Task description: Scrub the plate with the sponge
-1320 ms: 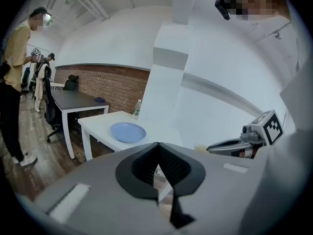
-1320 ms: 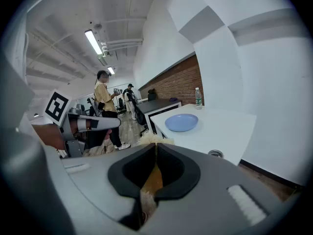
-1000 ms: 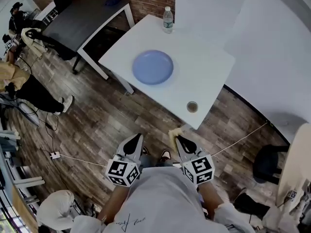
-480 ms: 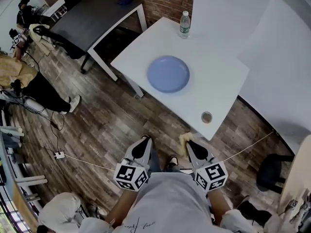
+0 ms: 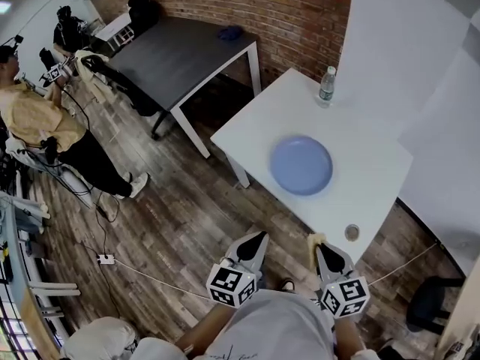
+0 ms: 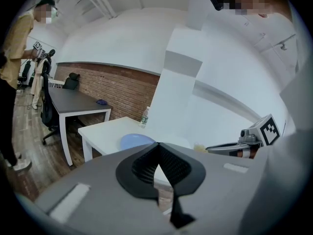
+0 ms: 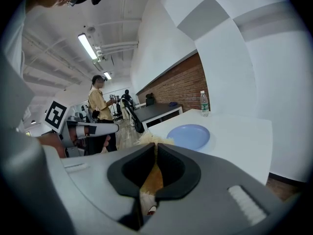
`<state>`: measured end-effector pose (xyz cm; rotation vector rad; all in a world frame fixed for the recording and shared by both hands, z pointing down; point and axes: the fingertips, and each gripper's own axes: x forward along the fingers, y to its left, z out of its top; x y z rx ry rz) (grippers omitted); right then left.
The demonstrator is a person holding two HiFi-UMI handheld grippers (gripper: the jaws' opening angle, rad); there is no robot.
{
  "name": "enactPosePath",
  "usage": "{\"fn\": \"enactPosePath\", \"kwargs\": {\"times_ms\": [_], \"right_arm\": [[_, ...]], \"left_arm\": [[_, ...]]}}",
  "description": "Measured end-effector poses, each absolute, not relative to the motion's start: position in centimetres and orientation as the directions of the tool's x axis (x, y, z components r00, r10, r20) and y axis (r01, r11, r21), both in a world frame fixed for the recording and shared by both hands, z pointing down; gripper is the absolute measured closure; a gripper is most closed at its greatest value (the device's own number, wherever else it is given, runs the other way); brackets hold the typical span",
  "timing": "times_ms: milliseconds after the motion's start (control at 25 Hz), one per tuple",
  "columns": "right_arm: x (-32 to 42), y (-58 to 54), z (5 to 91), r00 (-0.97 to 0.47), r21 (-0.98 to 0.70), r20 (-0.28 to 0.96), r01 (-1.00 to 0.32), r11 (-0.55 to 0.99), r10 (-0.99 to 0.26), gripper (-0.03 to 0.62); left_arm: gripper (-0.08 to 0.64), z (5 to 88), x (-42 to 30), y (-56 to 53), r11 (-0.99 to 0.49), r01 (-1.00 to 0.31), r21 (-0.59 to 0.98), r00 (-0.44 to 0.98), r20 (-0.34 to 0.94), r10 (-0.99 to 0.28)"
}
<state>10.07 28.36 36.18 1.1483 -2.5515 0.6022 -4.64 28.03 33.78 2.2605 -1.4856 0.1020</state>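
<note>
Holding the sponge (image 7: pixel 152 177) clamped in its jaws, the right gripper (image 5: pixel 317 243) hangs short of the white table (image 5: pixel 367 182). The blue plate (image 5: pixel 301 165) lies flat there, ahead and well apart, seemingly slightly nearer this gripper. The left gripper (image 5: pixel 260 237) is closed on nothing.

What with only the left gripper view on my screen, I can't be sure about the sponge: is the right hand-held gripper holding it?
Observer: Yes. The right gripper view shows the right hand-held gripper shut on the yellow sponge.
Operator: Is it over the table?
Observer: No. In the head view it hangs over the wood floor, short of the white table.
Operator: Is the plate free?
Observer: Yes, the blue plate lies bare.
</note>
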Motion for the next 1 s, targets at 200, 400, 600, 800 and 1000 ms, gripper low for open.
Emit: {"fn": "enactPosePath", "kwargs": {"times_ms": [200, 400, 600, 800, 1000], "right_arm": [[6.9, 26.0, 35.6, -0.629, -0.244, 0.414, -0.773, 0.586, -0.657, 0.569], [3.4, 24.7, 35.5, -0.626, -0.251, 0.412, -0.776, 0.579, -0.662, 0.569], [0.2, 23.4, 35.4, -0.631, -0.244, 0.397, -0.772, 0.586, -0.666, 0.569], [-1.6, 22.8, 35.2, -0.607, -0.244, 0.397, -0.793, 0.558, -0.689, 0.569], [-1.4, 22.5, 35.5, -0.581, -0.246, 0.402, -0.813, 0.528, -0.707, 0.569]], "left_arm": [[0.545, 33.3, -7.3, 25.4, -0.361, -0.882, 0.303, 0.447, 0.296, -0.844], [0.545, 33.2, -9.9, 24.0, -0.38, -0.873, 0.304, 0.468, 0.305, -0.83], [0.544, 33.4, -12.5, 22.7, -0.393, -0.867, 0.306, 0.481, 0.311, -0.82], [0.543, 33.0, -15.0, 21.5, -0.407, -0.864, 0.296, 0.489, 0.298, -0.82], [0.544, 33.1, -16.0, 20.6, -0.412, -0.859, 0.304, 0.496, 0.294, -0.817]]}}
